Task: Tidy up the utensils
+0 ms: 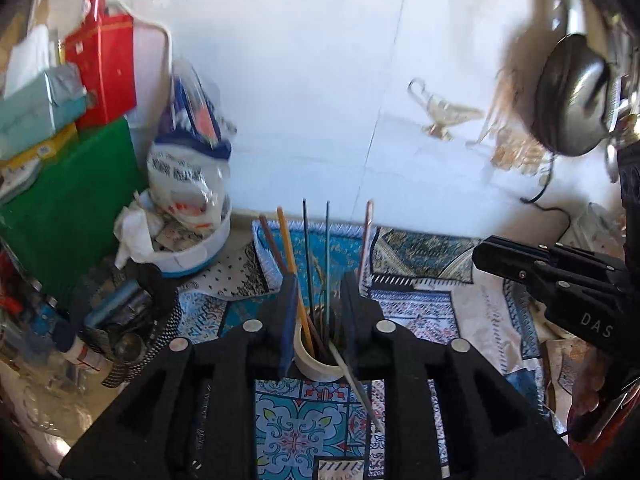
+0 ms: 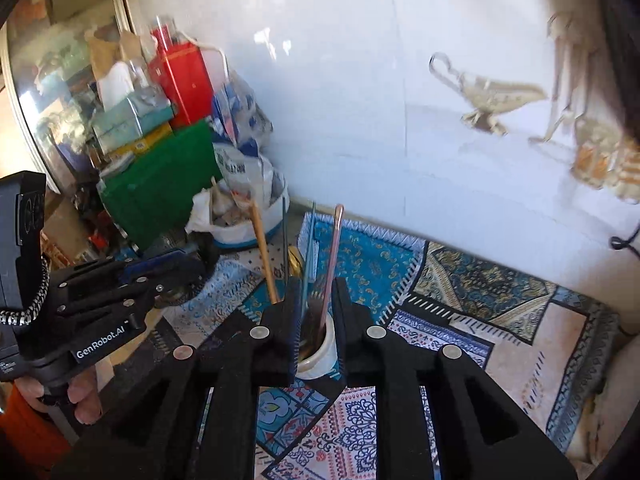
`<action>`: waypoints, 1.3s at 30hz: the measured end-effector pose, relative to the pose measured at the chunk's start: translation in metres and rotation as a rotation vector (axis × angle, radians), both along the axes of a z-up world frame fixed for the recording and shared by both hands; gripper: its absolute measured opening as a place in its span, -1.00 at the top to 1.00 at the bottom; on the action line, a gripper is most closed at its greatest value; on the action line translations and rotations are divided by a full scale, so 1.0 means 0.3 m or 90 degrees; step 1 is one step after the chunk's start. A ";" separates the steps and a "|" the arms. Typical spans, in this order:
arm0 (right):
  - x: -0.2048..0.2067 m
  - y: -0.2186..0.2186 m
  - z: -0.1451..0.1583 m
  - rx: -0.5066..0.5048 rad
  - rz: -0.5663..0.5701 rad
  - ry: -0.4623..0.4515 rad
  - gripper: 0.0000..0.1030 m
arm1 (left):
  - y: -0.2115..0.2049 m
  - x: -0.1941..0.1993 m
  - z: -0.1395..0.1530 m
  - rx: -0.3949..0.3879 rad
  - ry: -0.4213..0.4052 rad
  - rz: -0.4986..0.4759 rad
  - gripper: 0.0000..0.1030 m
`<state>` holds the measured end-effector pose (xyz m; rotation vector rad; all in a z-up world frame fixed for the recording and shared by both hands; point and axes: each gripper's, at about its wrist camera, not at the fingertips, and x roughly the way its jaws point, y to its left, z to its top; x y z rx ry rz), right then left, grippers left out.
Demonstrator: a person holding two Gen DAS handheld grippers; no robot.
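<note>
A white cup (image 1: 318,368) stands on the patterned cloth and holds several upright chopsticks (image 1: 286,240) and thin utensils. My left gripper (image 1: 318,312) is open, its fingers either side of the cup from above. A pale stick (image 1: 360,392) leans out of the cup toward me. In the right wrist view the same cup (image 2: 320,354) sits between the fingers of my right gripper (image 2: 318,312), open, with a pink handle (image 2: 334,256) and a wooden chopstick (image 2: 264,256) rising from it. Each gripper shows in the other's view, the right (image 1: 560,280) and the left (image 2: 120,292).
Clutter stands at the left: a green box (image 1: 68,200), a red bag (image 1: 104,68), a white tub of wrappers (image 1: 192,240), a mesh basket (image 1: 124,320). A white tiled wall is behind. A brass lamp ornament (image 2: 492,96) and a dark ladle (image 1: 572,92) are at the right.
</note>
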<state>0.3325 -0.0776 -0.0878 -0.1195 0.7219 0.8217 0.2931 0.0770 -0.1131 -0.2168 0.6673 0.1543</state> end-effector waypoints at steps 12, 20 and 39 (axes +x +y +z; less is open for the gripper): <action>-0.549 -0.195 0.328 0.132 -0.146 -0.194 0.69 | -0.094 -0.533 0.372 0.061 -0.220 -0.065 0.07; -0.875 -0.218 0.358 0.142 -0.249 -0.274 0.03 | -0.130 -0.885 0.454 0.088 -0.291 -0.078 -0.63; -1.133 -0.253 0.328 0.110 -0.349 -0.314 -1.00 | -0.100 -1.122 0.376 0.080 -0.286 -0.058 -0.93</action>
